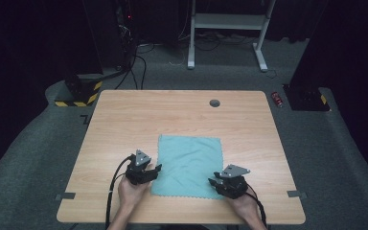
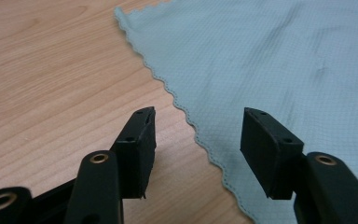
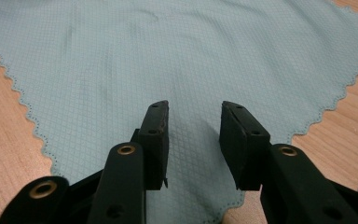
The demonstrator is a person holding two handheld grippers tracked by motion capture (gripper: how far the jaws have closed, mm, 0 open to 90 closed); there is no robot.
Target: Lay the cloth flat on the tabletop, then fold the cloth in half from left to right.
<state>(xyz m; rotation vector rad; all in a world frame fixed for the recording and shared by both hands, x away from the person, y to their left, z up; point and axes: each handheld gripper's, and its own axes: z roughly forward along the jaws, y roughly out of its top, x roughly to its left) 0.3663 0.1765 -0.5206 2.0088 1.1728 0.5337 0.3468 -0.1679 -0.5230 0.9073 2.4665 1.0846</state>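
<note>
Lying flat at lower centre of the table (image 1: 124, 115), the teal cloth (image 1: 188, 165) is flanked by the left gripper (image 1: 154, 171) and right gripper (image 1: 214, 182), jaws apart, gripping nothing.

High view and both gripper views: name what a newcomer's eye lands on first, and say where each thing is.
First comes the teal cloth, spread flat on the near middle of the wooden table, its scalloped edge plain in both gripper views. Next come the two black grippers at its near corners: the left gripper at the cloth's left edge, the right gripper over its right corner, both with jaws apart and nothing pinched.
</note>
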